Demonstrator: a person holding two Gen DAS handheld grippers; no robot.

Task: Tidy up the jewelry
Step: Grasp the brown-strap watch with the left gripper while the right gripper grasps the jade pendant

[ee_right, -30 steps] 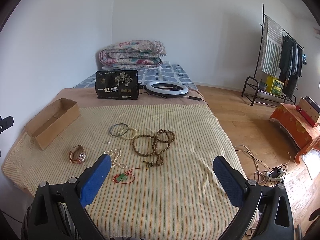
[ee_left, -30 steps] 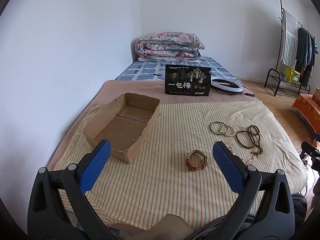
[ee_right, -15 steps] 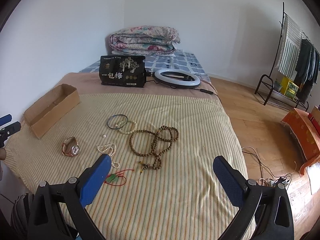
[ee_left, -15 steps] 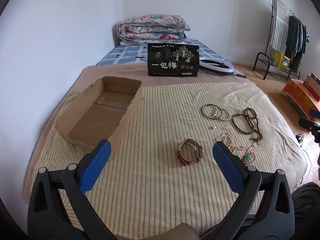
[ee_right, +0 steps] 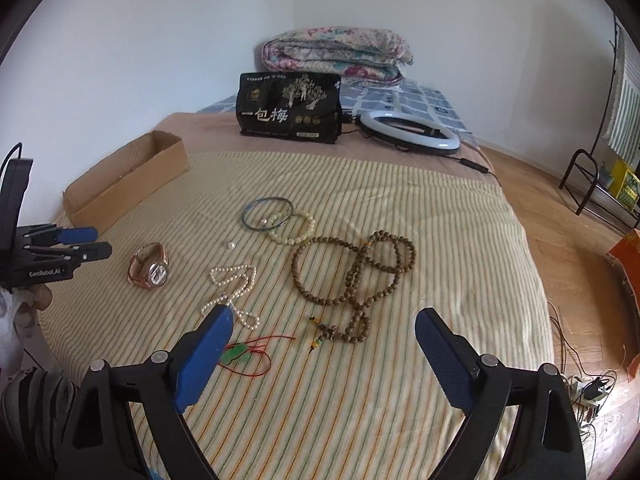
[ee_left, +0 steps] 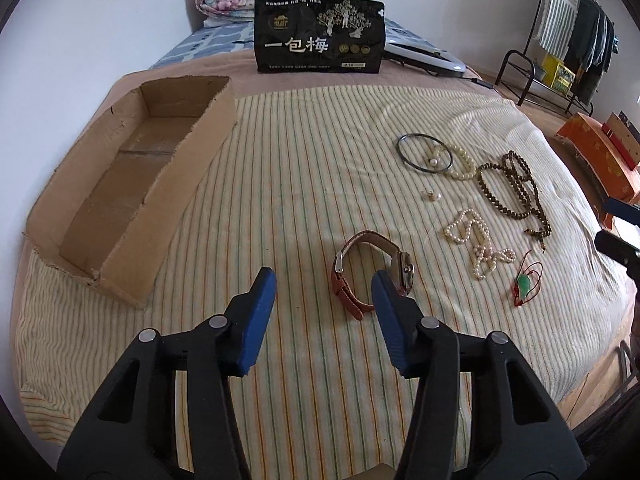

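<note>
A brown-strap watch (ee_left: 370,266) (ee_right: 149,266) lies on the striped bed cover (ee_left: 304,160). My left gripper (ee_left: 324,286) (ee_right: 86,242) is open, just short of the watch, its right finger at the watch face. An open cardboard box (ee_left: 120,196) (ee_right: 124,184) lies to the left. To the right lie a dark bangle (ee_left: 425,151), a pale bead bracelet (ee_right: 292,229), a pearl strand (ee_left: 476,242) (ee_right: 236,290), brown prayer beads (ee_left: 516,190) (ee_right: 356,276), a green pendant on red cord (ee_left: 526,282) (ee_right: 244,352) and a loose pearl (ee_right: 231,245). My right gripper (ee_right: 320,354) is open and empty above the cover's near edge.
A black snack bag (ee_left: 320,36) (ee_right: 290,108) stands at the back with a ring light (ee_right: 410,132) beside it and a folded quilt (ee_right: 336,54) behind. A clothes rack (ee_left: 568,32) and an orange box (ee_left: 600,156) stand on the wooden floor at the right.
My left gripper has moved forward and down to the watch, and its jaws have narrowed. My right gripper has moved a little closer to the jewelry.
</note>
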